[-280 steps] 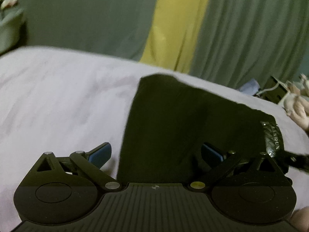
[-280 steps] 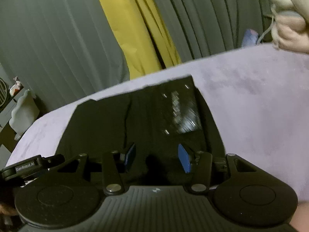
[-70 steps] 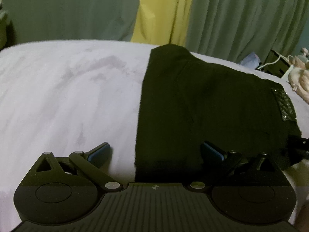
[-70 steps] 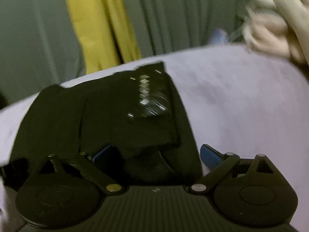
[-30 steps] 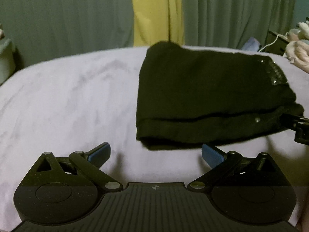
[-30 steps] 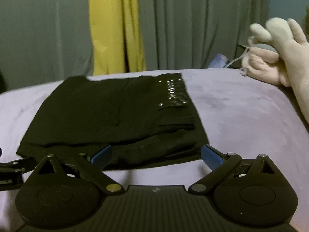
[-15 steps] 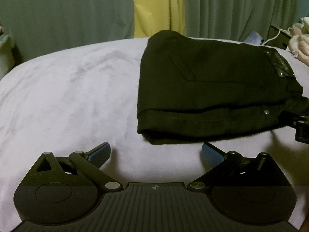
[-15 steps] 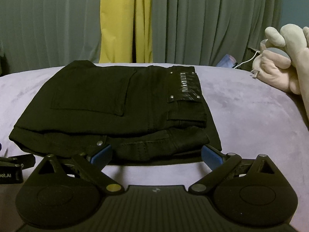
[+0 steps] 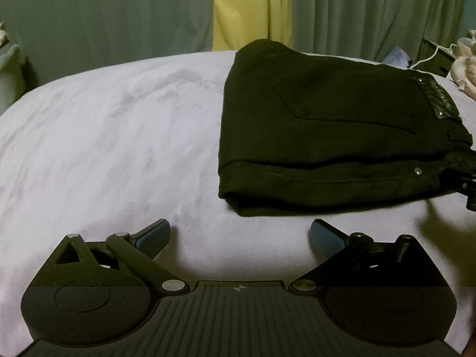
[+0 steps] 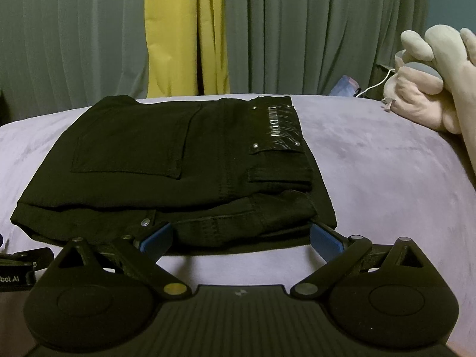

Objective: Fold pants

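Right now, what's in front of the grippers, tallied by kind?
Black folded pants: 1
Plush toys: 1 clearly seen at the right edge
Lavender bed cover: 1
Yellow curtain panel: 1
Grippers: 2, left gripper and right gripper, both open and empty
Total: 6

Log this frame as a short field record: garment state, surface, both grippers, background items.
garment: black pants, folded into a compact stack, back pocket and studded label on top
surface: lilac bedcover
left gripper: open, empty, short of the stack
right gripper: open, empty, fingertips at the stack's near edge
background: grey-green curtains with yellow panel; plush toy at right
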Demonstrator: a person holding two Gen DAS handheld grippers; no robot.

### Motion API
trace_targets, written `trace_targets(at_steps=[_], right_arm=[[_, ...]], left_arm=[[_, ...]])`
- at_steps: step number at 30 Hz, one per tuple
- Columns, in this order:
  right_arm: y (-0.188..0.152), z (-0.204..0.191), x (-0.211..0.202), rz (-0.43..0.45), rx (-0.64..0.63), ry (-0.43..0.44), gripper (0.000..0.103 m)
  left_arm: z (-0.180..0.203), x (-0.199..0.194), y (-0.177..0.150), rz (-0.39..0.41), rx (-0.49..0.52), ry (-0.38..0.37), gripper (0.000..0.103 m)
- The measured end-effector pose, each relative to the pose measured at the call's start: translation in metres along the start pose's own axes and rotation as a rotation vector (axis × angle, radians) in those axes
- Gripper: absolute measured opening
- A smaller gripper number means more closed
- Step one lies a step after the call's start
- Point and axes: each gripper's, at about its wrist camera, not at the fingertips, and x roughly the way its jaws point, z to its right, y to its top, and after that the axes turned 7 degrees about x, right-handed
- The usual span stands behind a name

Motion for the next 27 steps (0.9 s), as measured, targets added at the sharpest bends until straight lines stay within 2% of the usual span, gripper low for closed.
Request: trace_targets(at_steps=[27], right_arm=[[0.0006,-0.0005,-0.0013,0.004,-0.009,0.009,0.099]], left_arm=[[-0.0014,0.0013,-0.0013,0.002,-0.005,-0.011,0.103]])
